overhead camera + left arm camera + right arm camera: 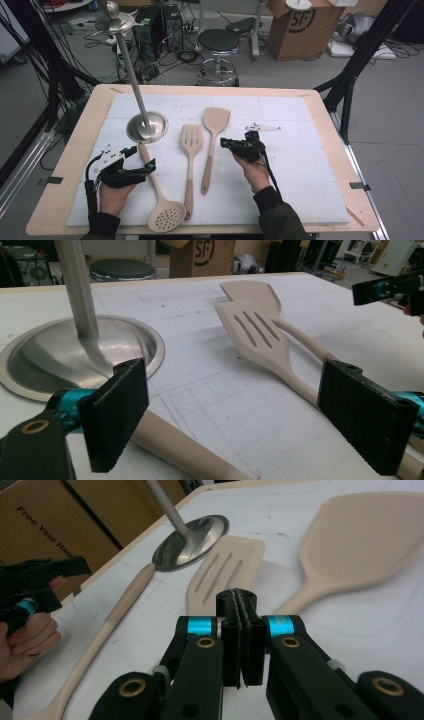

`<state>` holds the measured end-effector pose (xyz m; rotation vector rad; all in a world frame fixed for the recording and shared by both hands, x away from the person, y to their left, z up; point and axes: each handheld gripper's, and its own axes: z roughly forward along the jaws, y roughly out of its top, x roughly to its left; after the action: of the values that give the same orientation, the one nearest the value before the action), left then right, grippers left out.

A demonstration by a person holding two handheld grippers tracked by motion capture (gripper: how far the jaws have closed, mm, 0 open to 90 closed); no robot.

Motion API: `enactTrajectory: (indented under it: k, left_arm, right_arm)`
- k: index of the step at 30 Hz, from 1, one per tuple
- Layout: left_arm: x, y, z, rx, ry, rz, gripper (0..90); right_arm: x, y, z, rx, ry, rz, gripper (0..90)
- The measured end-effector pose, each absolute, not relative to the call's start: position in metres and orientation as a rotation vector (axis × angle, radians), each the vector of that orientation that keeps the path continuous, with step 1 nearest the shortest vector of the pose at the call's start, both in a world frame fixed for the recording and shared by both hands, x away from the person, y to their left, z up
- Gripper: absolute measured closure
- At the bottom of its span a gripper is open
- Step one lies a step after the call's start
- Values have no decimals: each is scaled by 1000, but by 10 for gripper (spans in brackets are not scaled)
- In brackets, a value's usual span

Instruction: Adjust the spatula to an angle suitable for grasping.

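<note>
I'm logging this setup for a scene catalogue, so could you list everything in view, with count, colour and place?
Stand: one, silver round base with tall pole, mat's left.
Skimmer spoon: one, beige, handle by the stand, head at the near edge.
Slotted spatula: one, beige, mat's middle.
Solid spatula: one, beige, right of the slotted one.
Mat: one, white, on the wooden table.
Stool: one, black, beyond the table.
Cardboard box: one, brown, far right.
Left gripper: one, black, open, jaws either side of the skimmer's handle.
Right gripper: one, black, shut, empty.

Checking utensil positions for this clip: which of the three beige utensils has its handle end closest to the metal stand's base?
The round perforated skimmer: its handle tip reaches the stand base. The slotted turner and solid spatula point their heads that way.
</note>
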<state>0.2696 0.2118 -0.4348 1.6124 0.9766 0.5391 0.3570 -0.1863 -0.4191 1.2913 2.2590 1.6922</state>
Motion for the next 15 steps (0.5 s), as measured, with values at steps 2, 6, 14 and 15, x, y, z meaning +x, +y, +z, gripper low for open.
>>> enactTrajectory:
  k: [2,6,14,15]
  left_arm:
    - [269,213,-435,1606,975,538,138]
    - [269,213,-435,1603,979,534,139]
    - [269,214,-435,1598,978,532,139]
    - [269,215,-435,1600,976,533,140]
  right_arm:
    - [363,-178,-419,1289,2266,1706,892]
    - [379,-162,-423,1334,2298,1675,893]
    - [391,-153,-434,1386,2315,1621,893]
    - [393,-154,-435,1393,2317,1617,893]
